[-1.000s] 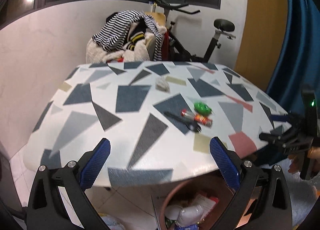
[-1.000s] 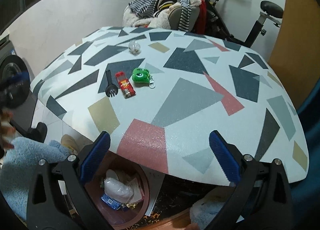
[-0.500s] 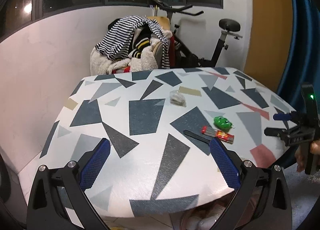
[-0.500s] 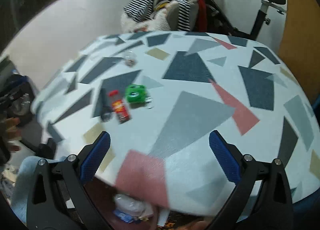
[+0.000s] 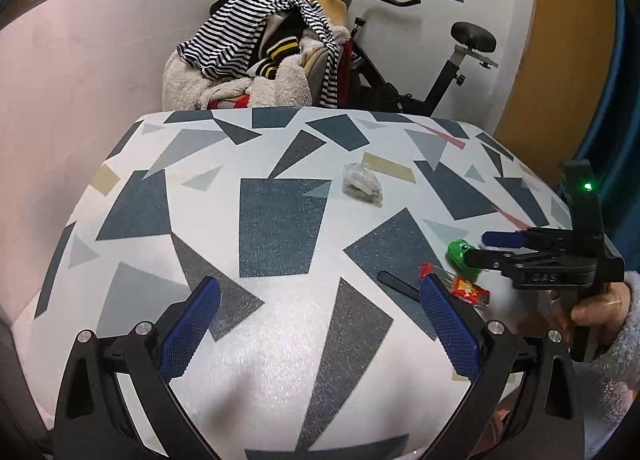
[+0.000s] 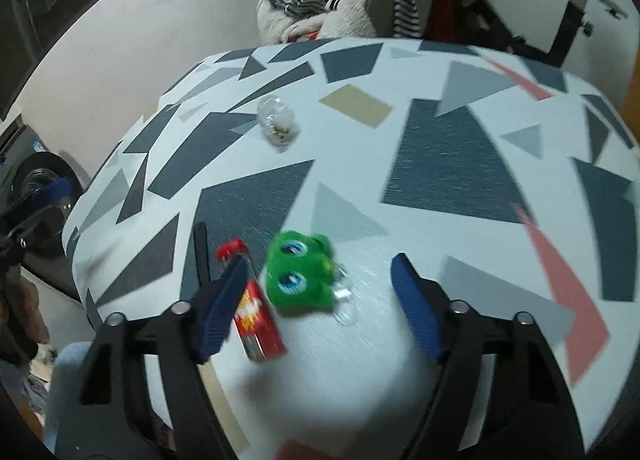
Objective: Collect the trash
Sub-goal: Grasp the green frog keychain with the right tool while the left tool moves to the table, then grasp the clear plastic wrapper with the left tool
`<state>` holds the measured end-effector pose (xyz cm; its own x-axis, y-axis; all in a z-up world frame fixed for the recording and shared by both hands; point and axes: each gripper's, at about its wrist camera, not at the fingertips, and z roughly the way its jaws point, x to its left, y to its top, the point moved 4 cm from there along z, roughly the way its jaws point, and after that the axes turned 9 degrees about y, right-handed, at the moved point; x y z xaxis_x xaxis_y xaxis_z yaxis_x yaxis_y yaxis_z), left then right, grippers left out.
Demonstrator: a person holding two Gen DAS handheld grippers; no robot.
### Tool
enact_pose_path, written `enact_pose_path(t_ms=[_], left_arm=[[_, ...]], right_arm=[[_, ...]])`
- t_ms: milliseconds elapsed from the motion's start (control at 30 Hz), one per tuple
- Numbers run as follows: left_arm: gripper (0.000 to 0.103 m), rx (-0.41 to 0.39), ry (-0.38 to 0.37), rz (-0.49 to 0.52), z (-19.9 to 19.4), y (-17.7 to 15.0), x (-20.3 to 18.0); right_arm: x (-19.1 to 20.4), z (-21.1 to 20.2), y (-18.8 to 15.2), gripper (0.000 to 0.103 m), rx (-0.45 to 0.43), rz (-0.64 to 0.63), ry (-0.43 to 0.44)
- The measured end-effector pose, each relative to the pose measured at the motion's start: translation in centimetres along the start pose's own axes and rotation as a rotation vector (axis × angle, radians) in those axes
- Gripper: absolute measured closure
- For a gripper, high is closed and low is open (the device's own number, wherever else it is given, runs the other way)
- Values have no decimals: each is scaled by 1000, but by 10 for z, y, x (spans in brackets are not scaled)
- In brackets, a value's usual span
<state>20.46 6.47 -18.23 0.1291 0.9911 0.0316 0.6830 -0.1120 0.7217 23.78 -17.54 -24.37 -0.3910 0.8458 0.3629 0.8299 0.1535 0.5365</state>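
On the patterned table (image 5: 280,219) lie a green frog-faced item (image 6: 300,276), a red packet (image 6: 256,312), a black plastic fork (image 6: 200,248) and, farther back, a crumpled clear bag (image 6: 278,121). My right gripper (image 6: 320,292) hovers over the green item, which lies between its closing jaws; the pads do not press on it. The left pad overlaps the red packet. From the left wrist view, the right gripper (image 5: 482,248) reaches in from the right at the green item (image 5: 460,256). My left gripper (image 5: 320,320) stands open over bare tabletop, the fork (image 5: 396,282) near its right finger.
A chair heaped with striped and fleecy clothes (image 5: 256,59) and an exercise bike (image 5: 440,71) stand behind the table. A blue curtain (image 5: 624,99) hangs at the right. A washing machine (image 6: 36,175) is at the left. A hand in a fleecy sleeve (image 5: 600,312) holds the right gripper.
Both grippers moved forward over the table; the bin below the near edge dropped out of view. The right gripper came down over the green item and its jaws narrowed.
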Motion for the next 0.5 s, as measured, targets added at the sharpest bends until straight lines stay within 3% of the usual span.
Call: enact_pose_path(t_ms=[67, 100, 133, 200, 233, 300, 500], left_arm=[[6, 3, 2, 5, 4, 0, -1], [6, 4, 4, 5, 6, 0, -1], [6, 7, 2, -1, 9, 0, 0], [6, 24, -15, -28, 15, -3, 0], [8, 33, -24, -37, 19, -3, -1], [22, 63, -47, -55, 29, -1, -3], [26, 89, -124, -101, 60, 33, -21]], right_arm=[[7, 3, 1, 42, 4, -18, -20], [9, 5, 0, 47, 7, -30, -28], [10, 4, 0, 59, 8, -46, -51], [10, 3, -1, 66, 8, -52, -39], [9, -1, -1, 67, -5, -54, -37], [8, -14, 0, 68, -52, -70, -52], [-11, -50, 4, 68, -160, -43, -109]])
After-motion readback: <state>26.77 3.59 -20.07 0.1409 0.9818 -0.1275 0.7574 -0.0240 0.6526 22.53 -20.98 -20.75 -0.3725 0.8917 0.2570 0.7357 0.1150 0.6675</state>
